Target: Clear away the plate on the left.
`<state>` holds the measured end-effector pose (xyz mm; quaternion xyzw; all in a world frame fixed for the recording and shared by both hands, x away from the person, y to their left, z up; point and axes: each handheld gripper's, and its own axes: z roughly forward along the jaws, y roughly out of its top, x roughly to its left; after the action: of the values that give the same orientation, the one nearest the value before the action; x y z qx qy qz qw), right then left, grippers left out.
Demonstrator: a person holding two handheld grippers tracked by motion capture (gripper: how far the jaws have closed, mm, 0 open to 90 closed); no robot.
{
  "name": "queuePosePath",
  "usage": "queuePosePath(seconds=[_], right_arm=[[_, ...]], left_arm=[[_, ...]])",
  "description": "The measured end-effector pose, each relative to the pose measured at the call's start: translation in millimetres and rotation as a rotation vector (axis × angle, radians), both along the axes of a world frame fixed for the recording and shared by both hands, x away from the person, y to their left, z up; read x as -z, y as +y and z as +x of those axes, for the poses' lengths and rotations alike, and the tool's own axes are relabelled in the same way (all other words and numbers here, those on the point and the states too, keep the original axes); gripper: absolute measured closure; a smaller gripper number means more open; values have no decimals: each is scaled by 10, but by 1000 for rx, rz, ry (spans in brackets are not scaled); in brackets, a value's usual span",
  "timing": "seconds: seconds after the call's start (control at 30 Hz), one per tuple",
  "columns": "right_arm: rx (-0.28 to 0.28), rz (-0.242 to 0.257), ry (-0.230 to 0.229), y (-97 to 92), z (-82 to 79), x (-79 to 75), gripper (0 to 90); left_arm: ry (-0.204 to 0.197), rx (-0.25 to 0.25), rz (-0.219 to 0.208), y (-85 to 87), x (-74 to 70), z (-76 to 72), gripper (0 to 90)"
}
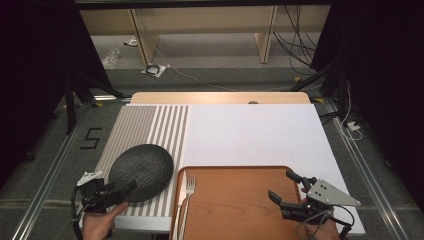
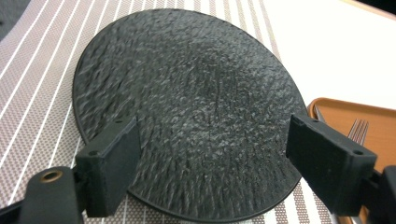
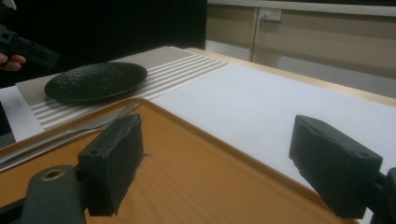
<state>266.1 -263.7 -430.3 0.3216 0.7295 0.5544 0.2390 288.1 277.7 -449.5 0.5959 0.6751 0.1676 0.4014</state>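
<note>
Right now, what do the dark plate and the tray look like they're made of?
The dark plate looks like stoneware or slate-style ceramic with a matte finish: its surface is rough and rippled with little shine, though textured plastic can't be ruled out. The tray looks like wood or wood-look laminate: orange-brown with faint grain lines, a smooth satin surface and a raised rim.

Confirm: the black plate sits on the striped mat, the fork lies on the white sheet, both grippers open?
Not quite. The high view shows the fork lying in the wooden tray, not on the white sheet. The black plate on the striped mat and the open grippers are right.
</note>
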Motion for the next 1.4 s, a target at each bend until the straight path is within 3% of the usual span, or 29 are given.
queuePosePath(seconds=[0.27,0.4,0.43,0.47,0.5,0.67,0.93,1.1,1.4], right_arm=[[0,-1,0,-1,-6,-5,186],[-1,-11,2,0,-10,-8,187],[-1,-11,2,0,-10,-8,187],[0,-7,2,2,-9,-7,187],[0,-7,2,2,-9,-7,187],[0,-9,2,1,-9,-7,188],[-1,-10,2,6,-8,-4,188],[-3,-8,0,12,-6,-1,188],[-2,-9,-2,12,-2,0,188]], left_arm=[[40,-95,-113,127,67,-60,166],[31,-149,-141,188,67,-102,163],[33,-161,-160,201,74,-111,163],[43,-178,-207,230,100,-127,162],[43,-178,-207,230,100,-127,162],[77,-225,-344,279,190,-162,162],[88,-269,-437,321,241,-203,169],[128,-281,-534,320,320,-210,177],[166,-328,-707,290,448,-250,215]])
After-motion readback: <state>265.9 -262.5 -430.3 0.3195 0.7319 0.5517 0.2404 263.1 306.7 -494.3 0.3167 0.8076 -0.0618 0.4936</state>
